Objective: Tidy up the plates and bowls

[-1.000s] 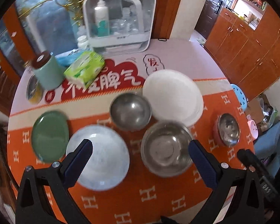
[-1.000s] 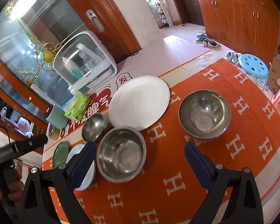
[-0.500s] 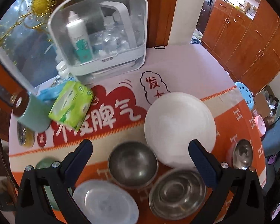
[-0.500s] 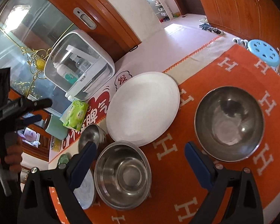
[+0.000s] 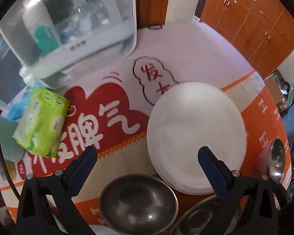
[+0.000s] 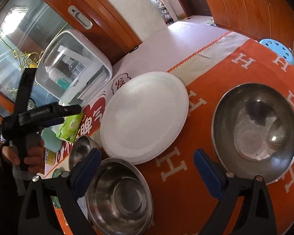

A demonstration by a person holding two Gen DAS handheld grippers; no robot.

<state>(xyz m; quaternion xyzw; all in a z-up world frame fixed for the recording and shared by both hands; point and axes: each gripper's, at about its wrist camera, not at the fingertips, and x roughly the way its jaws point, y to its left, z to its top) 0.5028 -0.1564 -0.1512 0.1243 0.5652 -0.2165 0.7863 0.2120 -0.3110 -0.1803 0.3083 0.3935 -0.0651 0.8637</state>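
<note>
A large white plate (image 5: 196, 135) (image 6: 145, 115) lies mid-table. A small steel bowl (image 5: 137, 201) (image 6: 81, 149) sits just under my left gripper (image 5: 147, 156), which hangs open and empty above the table. A medium steel bowl (image 6: 119, 197) (image 5: 201, 217) lies beside it, and a big steel bowl (image 6: 254, 133) rests at the right. My right gripper (image 6: 147, 162) is open, its fingers straddling the gap between the medium and big bowls. A green plate's edge (image 6: 57, 173) peeks out at the left.
A clear-lidded white storage box (image 5: 72, 23) (image 6: 72, 68) stands at the table's back. A green tissue pack (image 5: 42, 123) and a teal cup (image 6: 50, 139) sit left of the plate. A blue stool (image 6: 277, 50) and wooden cabinets (image 5: 245, 21) lie beyond the table. A hand (image 6: 23, 156) holds the left gripper.
My left gripper has swung forward and up toward the table's back, so the green and speckled plates left its view. My right gripper has moved closer to the bowls.
</note>
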